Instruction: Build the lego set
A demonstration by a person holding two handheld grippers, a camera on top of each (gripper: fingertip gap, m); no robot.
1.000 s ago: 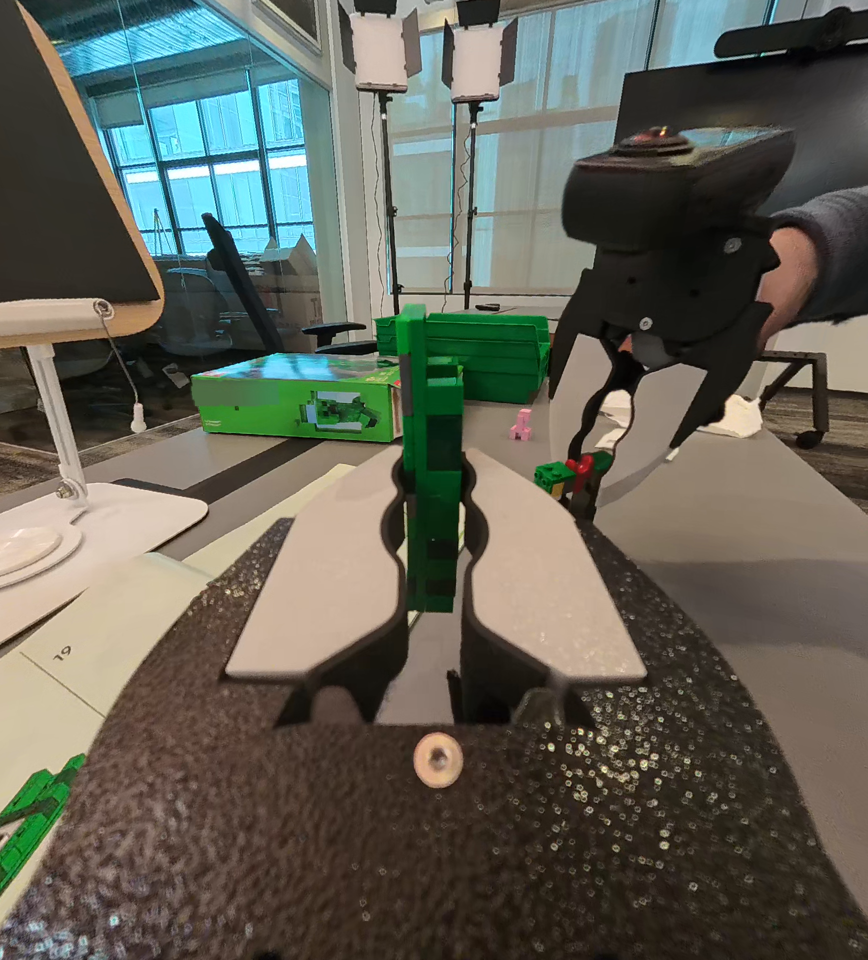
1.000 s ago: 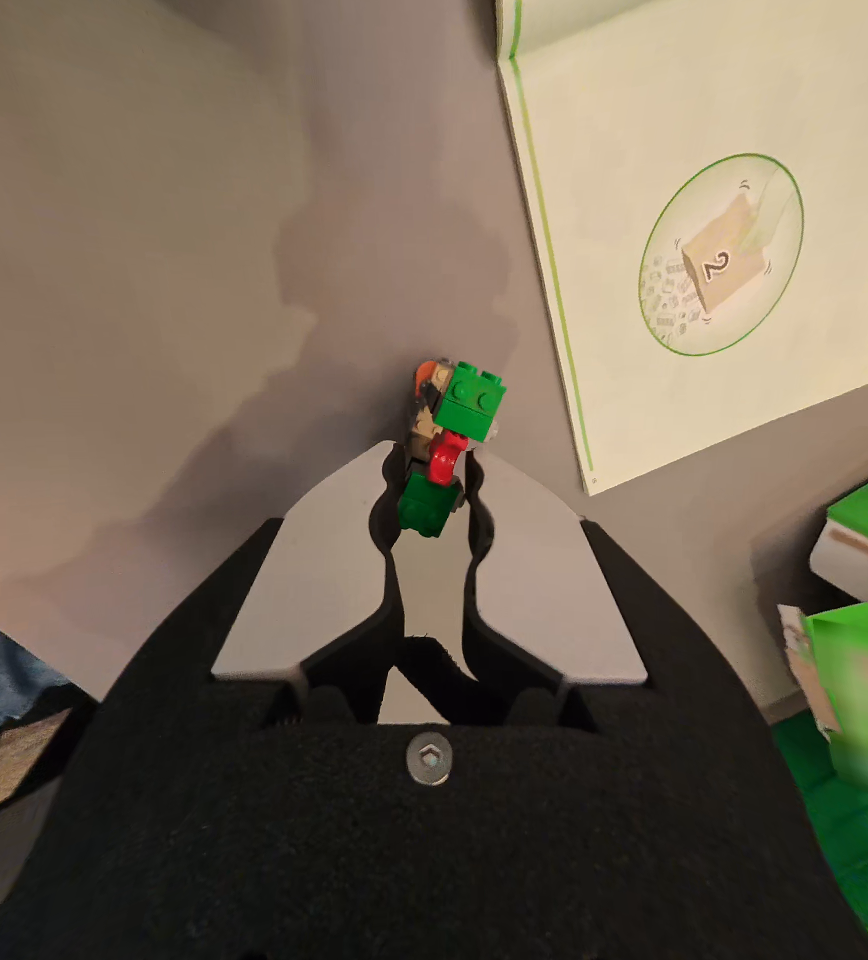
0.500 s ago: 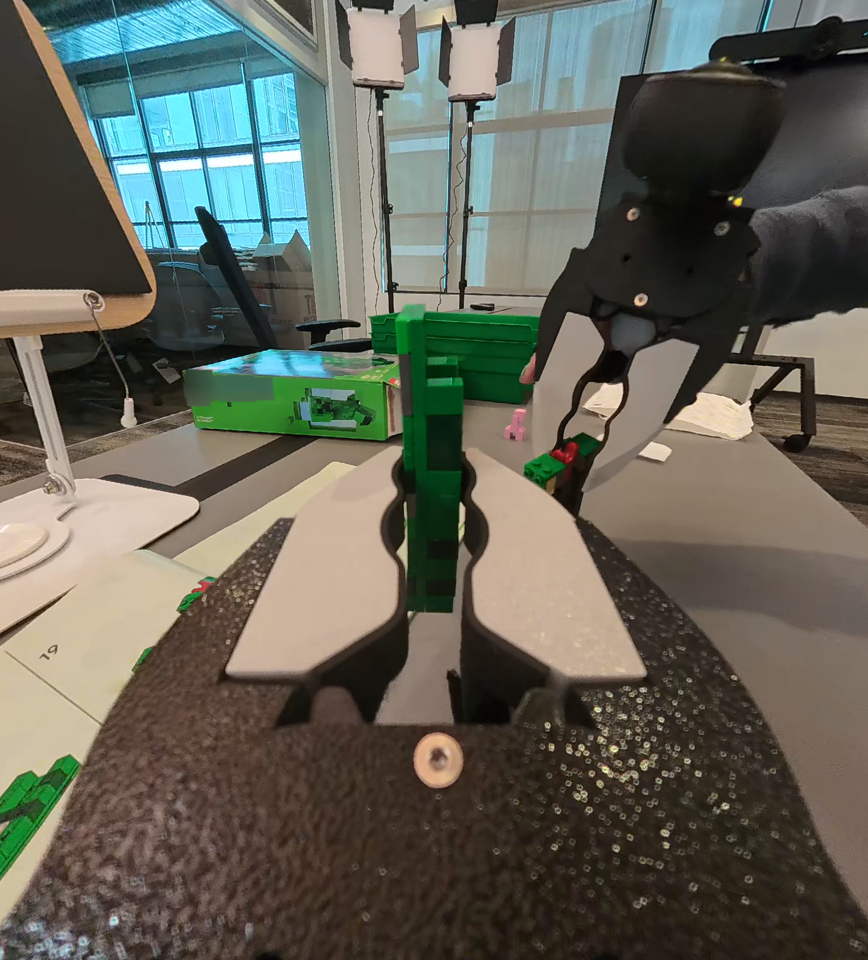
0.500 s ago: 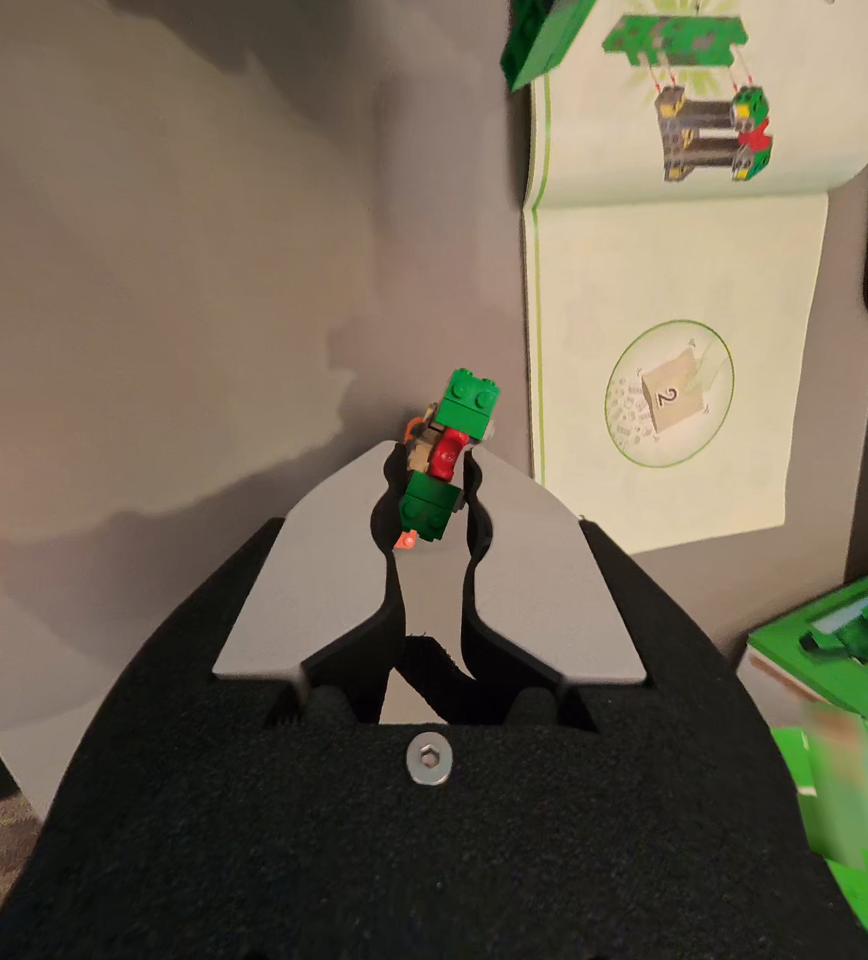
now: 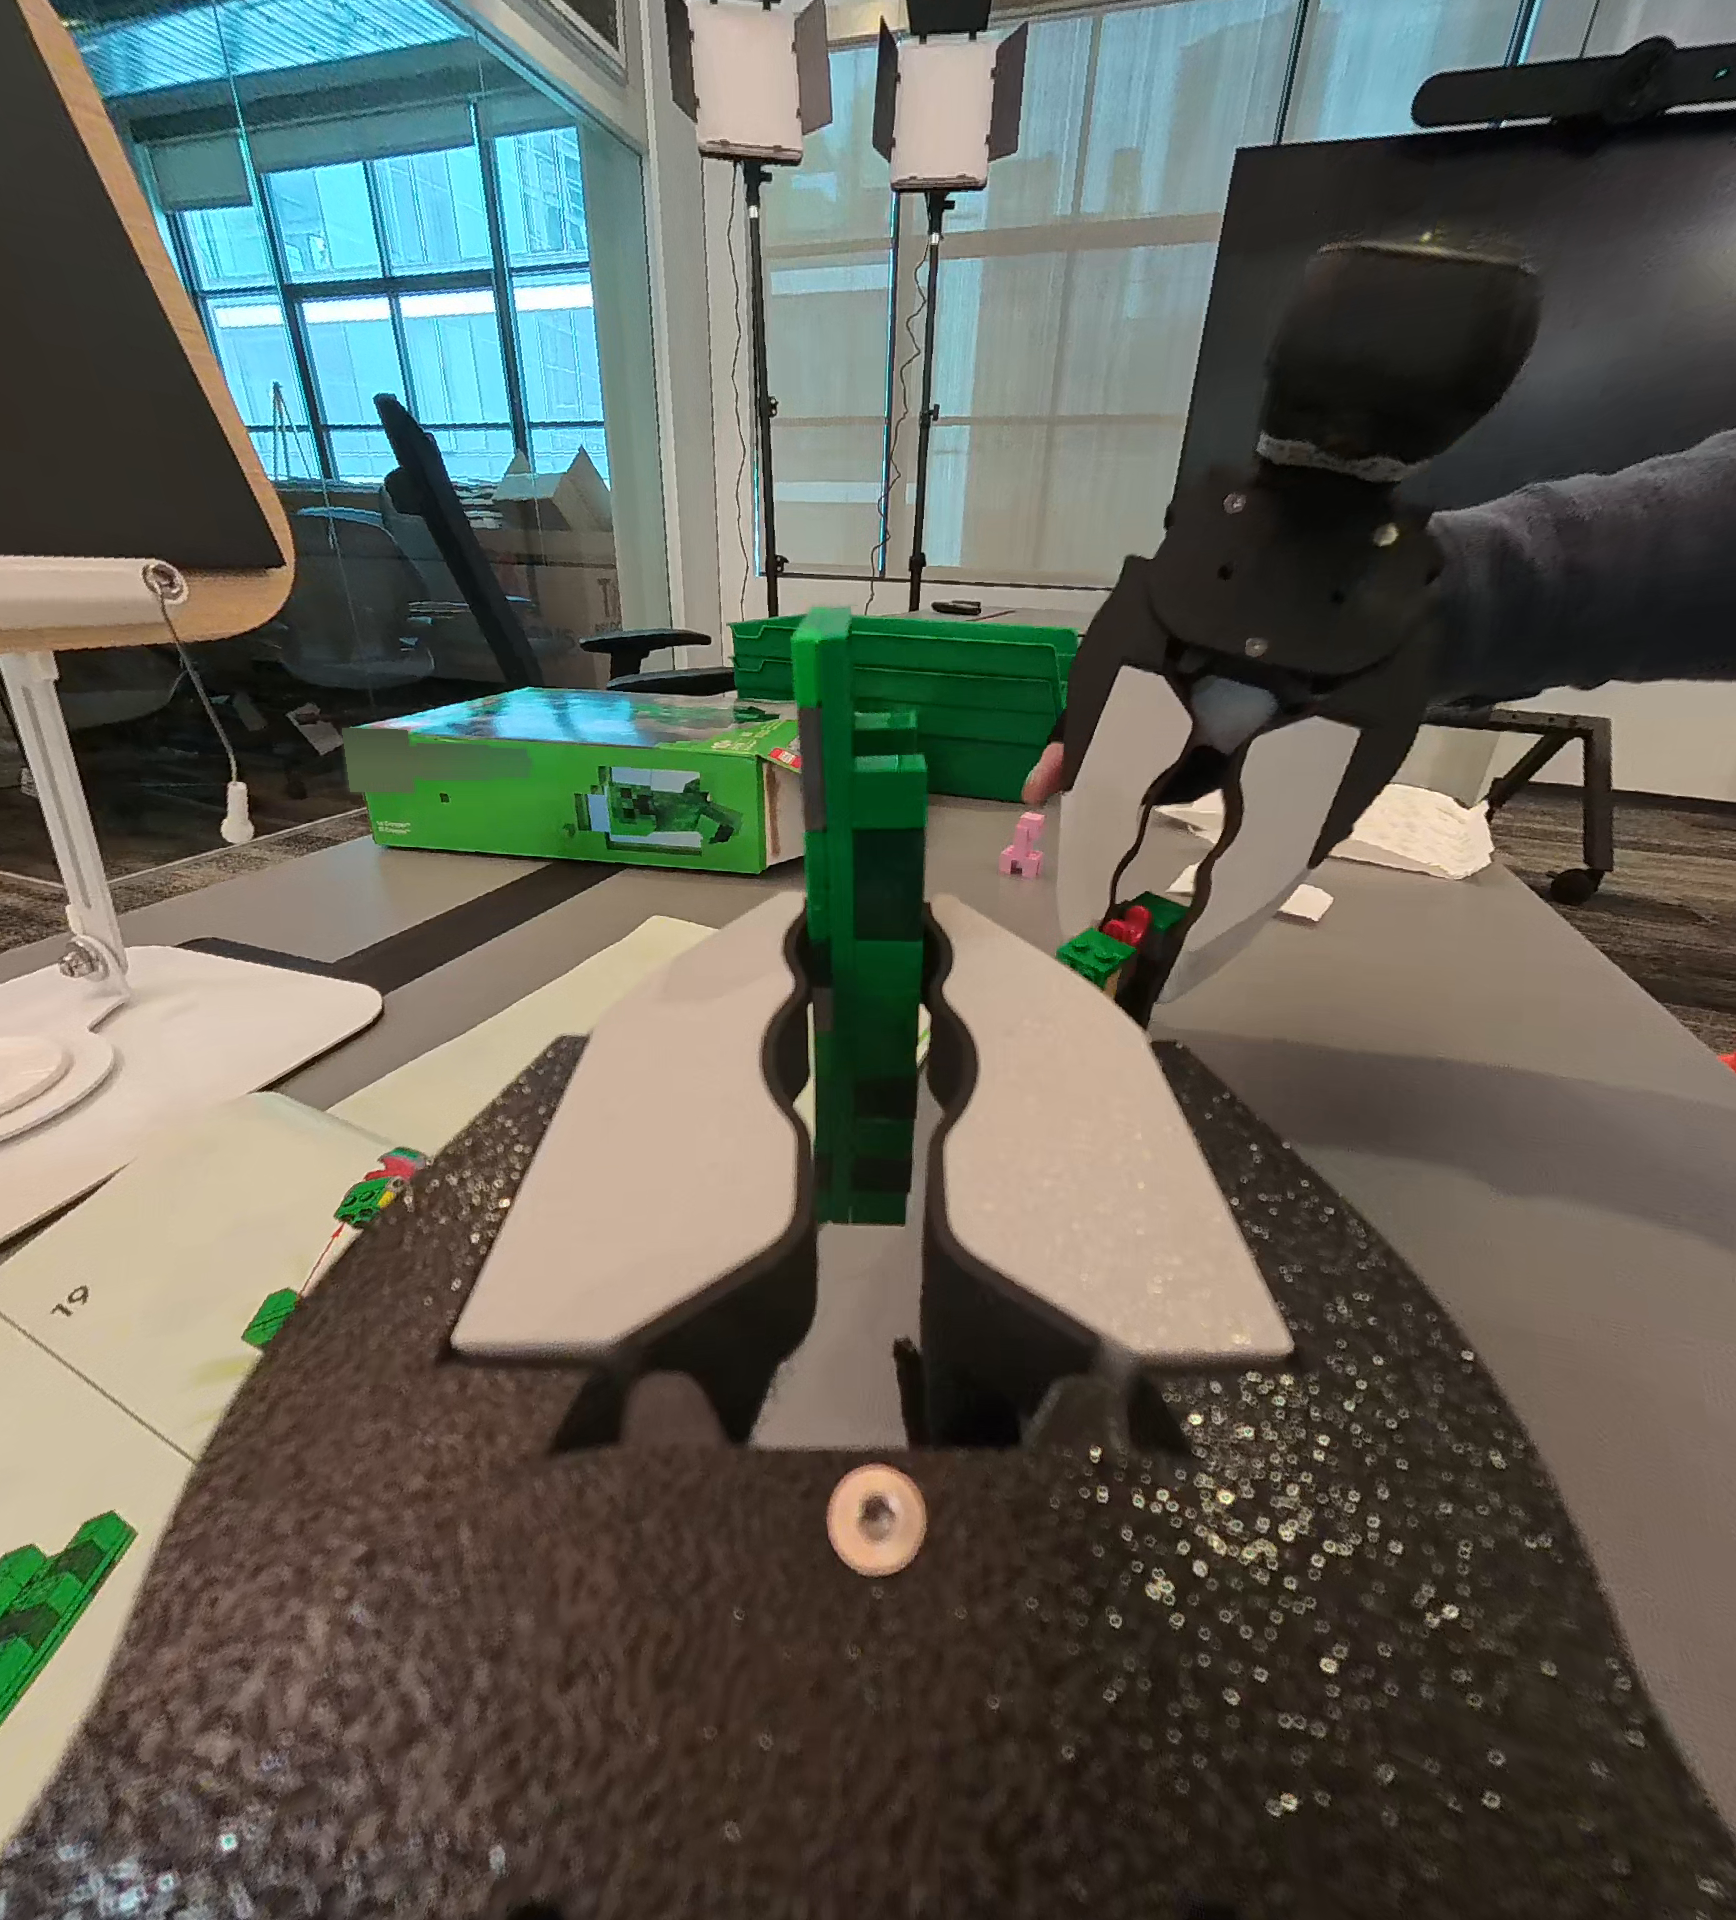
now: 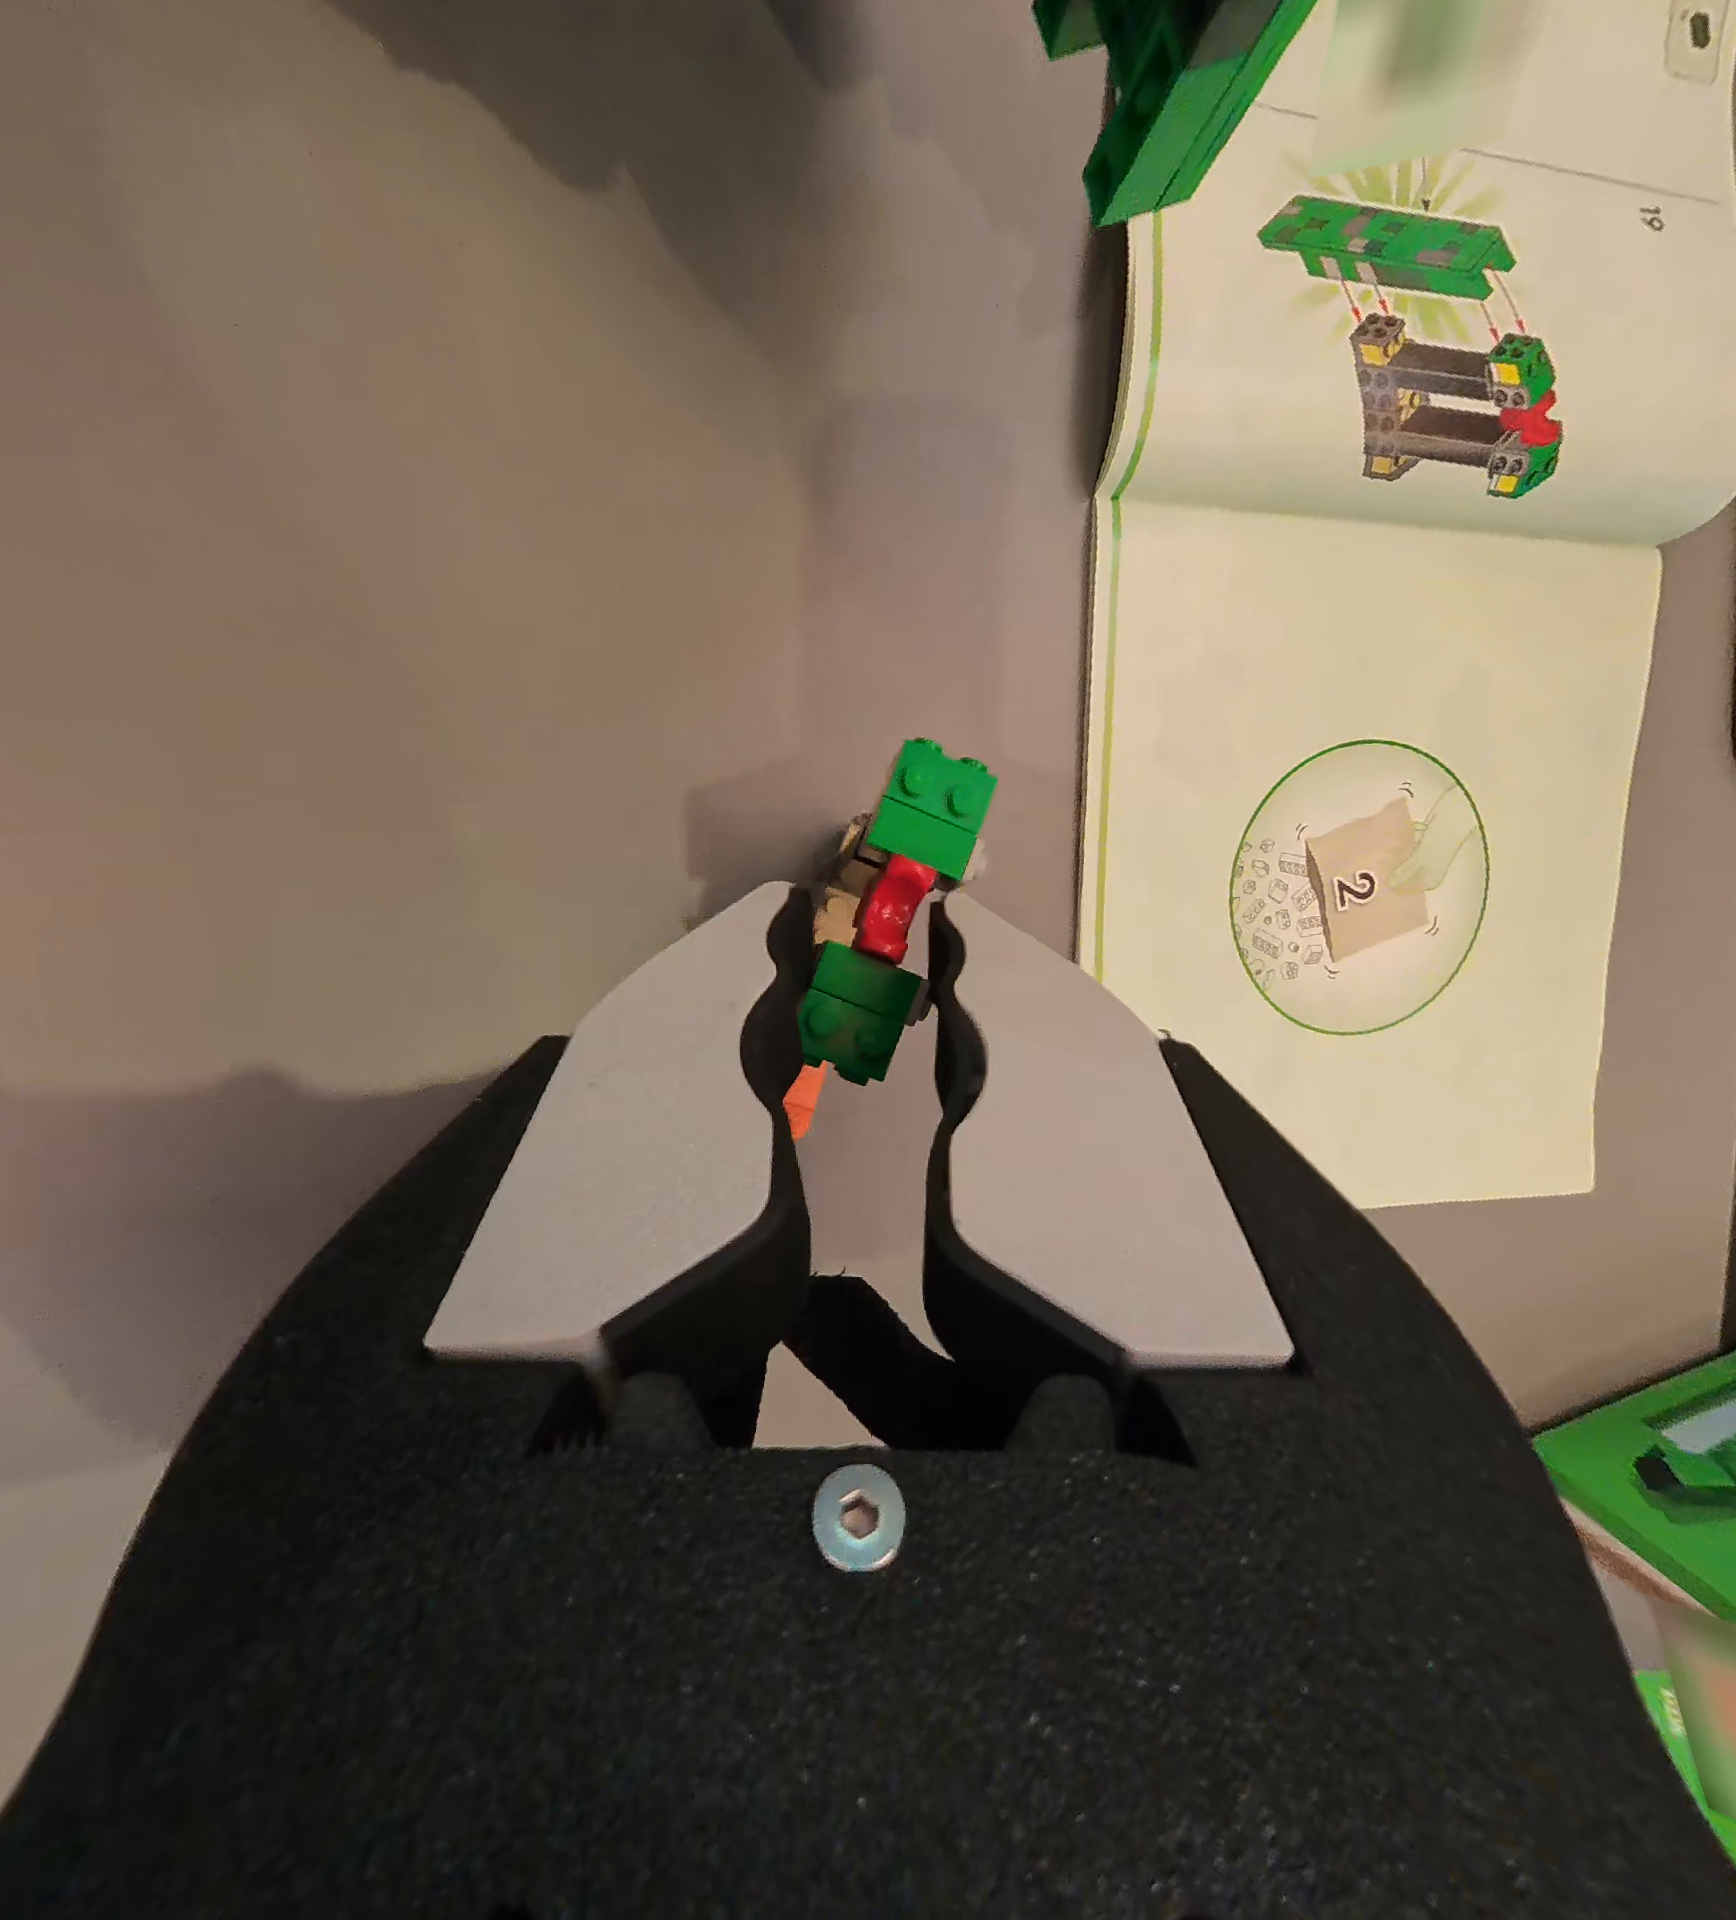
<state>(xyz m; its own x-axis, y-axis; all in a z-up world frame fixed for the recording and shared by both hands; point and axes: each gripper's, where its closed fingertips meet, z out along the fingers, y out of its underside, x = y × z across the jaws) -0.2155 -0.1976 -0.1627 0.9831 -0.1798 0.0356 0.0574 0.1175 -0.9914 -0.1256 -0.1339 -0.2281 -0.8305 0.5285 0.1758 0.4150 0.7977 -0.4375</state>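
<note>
My left gripper point(image 5: 866, 935) is shut on a tall flat green Lego panel point(image 5: 859, 883), held upright on edge above the grey table. My right gripper point(image 6: 862, 914) is shut on a small Lego assembly point(image 6: 900, 894) of green bricks with a red piece and dark parts, held over the table. In the left wrist view the right gripper point(image 5: 1155, 966) shows at the right, pointing down with the small assembly point(image 5: 1113, 940) at its tips, just right of the panel. In the right wrist view the green panel's end point(image 6: 1165, 94) shows at the top.
An open instruction booklet point(image 6: 1383, 727) lies on the table point(image 5: 1466, 1143) under and left of the left gripper. A green set box point(image 5: 573, 790) and green bins point(image 5: 968, 686) stand behind. A white lamp base point(image 5: 116, 1029) is at left. A small pink piece point(image 5: 1025, 847) lies beyond. Left tips to right tips: about 12 cm.
The right gripper with the small assembly has tilted and shifted toward the booklet and the green panel. The left gripper still holds the panel upright, with little movement.
</note>
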